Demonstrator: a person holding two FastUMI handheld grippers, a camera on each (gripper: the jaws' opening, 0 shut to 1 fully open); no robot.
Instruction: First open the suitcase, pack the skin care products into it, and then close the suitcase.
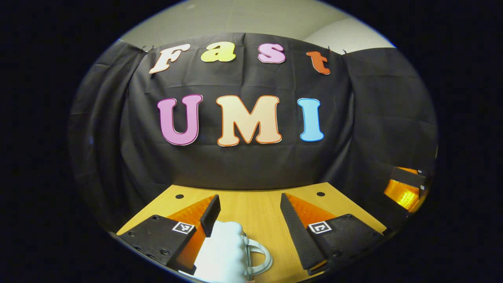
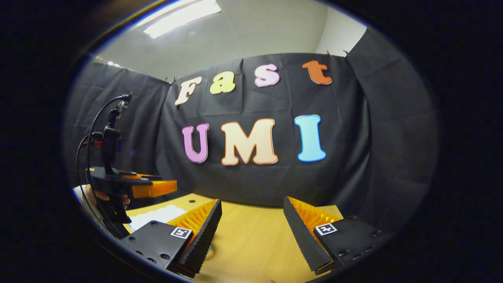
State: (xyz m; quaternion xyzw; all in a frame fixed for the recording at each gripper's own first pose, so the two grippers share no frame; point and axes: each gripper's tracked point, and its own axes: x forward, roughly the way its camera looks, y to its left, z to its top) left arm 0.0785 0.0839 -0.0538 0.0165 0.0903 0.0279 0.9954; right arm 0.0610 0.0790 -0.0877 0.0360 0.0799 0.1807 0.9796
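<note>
Wood grain showed between the spread fingers of our left gripper (image 1: 250, 214), which held nothing. Just below its left finger, a pale ribbed suitcase (image 1: 222, 255) with a looped handle (image 1: 260, 255) lay on the wooden table (image 1: 251, 204). Our right gripper (image 2: 251, 224) was likewise spread and empty above the table. A hand (image 2: 103, 195) held the left gripper.

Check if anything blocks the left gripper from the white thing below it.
Nothing visible does. The left gripper is open, and the white object lies on the wooden table right below its fingers, with bare tabletop around it. What that object is cannot be told from here.
</note>
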